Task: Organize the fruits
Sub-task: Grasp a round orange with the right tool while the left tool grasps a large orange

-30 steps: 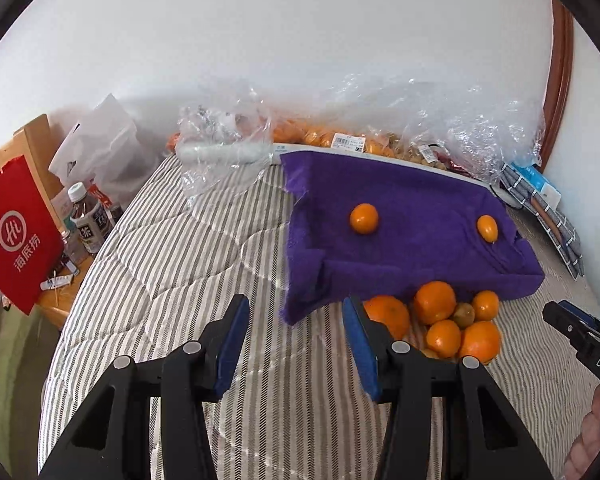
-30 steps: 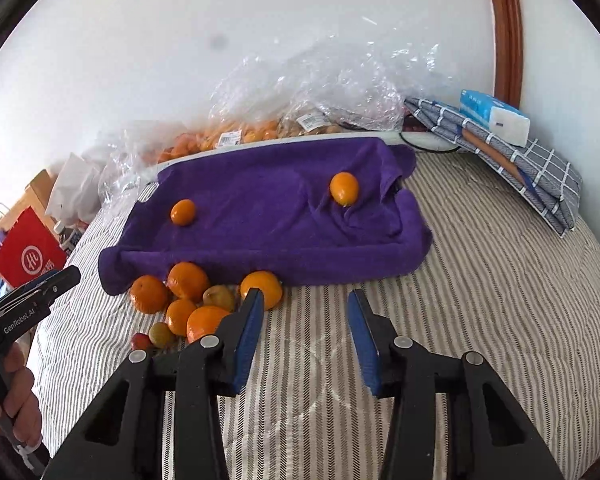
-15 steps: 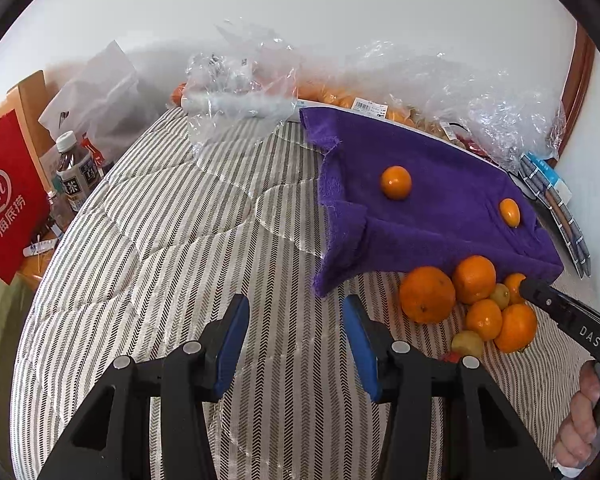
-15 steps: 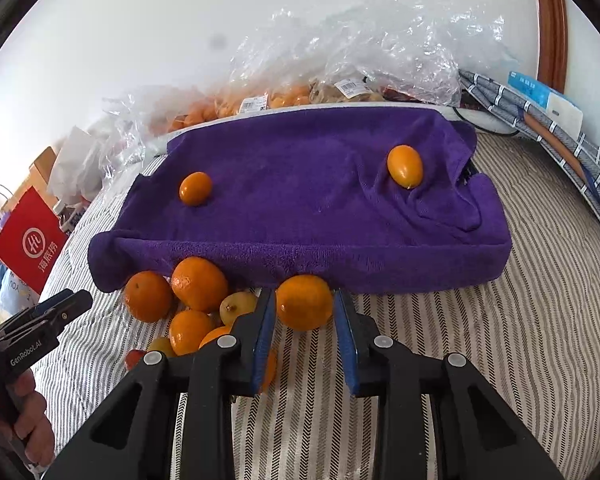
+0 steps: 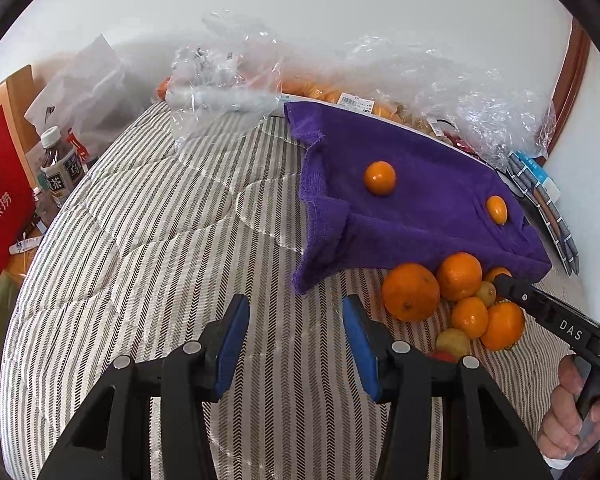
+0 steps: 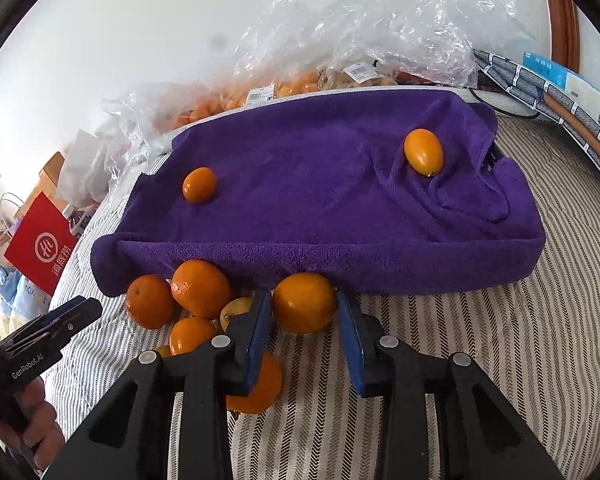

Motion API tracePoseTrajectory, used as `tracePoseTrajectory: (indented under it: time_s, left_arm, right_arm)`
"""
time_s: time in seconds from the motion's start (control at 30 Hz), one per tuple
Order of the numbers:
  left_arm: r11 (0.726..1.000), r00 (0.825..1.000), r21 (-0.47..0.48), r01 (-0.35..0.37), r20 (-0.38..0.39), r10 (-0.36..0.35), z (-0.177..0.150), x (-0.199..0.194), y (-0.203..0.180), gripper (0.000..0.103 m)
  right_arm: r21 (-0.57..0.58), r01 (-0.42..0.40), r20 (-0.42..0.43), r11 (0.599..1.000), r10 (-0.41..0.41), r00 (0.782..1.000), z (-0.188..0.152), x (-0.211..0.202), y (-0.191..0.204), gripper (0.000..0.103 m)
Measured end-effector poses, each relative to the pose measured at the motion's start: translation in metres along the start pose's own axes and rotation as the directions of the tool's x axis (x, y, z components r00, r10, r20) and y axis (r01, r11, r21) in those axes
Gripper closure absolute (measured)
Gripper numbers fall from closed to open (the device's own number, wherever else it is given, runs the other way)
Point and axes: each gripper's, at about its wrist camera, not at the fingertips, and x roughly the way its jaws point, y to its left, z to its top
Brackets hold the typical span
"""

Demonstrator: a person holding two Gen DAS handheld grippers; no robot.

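Note:
A purple towel [image 6: 320, 200] covers a raised tray on the striped bed. Two small oranges [image 6: 199, 185] [image 6: 423, 152] rest on top of it. Several oranges and smaller yellowish fruits [image 6: 200, 288] lie in a pile against the towel's front edge. My right gripper [image 6: 303, 297] has one orange [image 6: 304, 312] from that pile's right end between its blue pads; both pads touch it, and the jaws are opening slightly. My left gripper [image 5: 296, 308] is open over bare bedding, left of the pile [image 5: 410, 292], with nothing between its fingers.
Clear plastic bags of fruit [image 6: 340, 40] are heaped behind the towel against the wall. A red paper bag [image 5: 0, 192] and bottles [image 5: 60, 168] stand off the bed's left side. Folded checked cloth and a blue box [image 6: 560, 80] lie at the far right.
My right gripper has moved forward and down to the pile, and its jaws have narrowed around one orange. My left gripper has sunk a little and stays open.

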Motion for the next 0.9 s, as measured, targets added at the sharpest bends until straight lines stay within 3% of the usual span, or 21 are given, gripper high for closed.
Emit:
tracePoseTrajectory:
  time_s: [0.17, 0.43, 0.63, 0.9]
  left_arm:
    - [0.998, 0.998, -0.008, 0.069, 0.002, -0.069, 0.004, -0.003, -0.010, 0.057]
    - [0.989, 0.988, 0.014, 0.149, -0.042, -0.148, 0.005, 0.016, -0.043, 0.056]
    - [0.990, 0.989, 0.063, 0.127, -0.082, -0.121, -0.001, 0.037, -0.063, 0.057]
    - [0.987, 0.995, 0.127, 0.101, -0.030, -0.098, -0.004, 0.038, -0.070, 0.060]
  right_arm:
    - [0.015, 0.008, 0.027, 1.000, -0.008, 1.000, -0.001, -0.017, -0.010, 0.069]
    - [-0.012, 0.116, 0.046, 0.993, -0.115, 0.992, -0.021, -0.044, -0.041, 0.069]
    - [-0.004, 0.119, 0.044, 0.993, -0.118, 0.992, -0.025, -0.038, -0.057, 0.069]
    - [-0.026, 0.156, 0.031, 0.987, -0.155, 0.987, -0.024, -0.023, -0.054, 0.068]
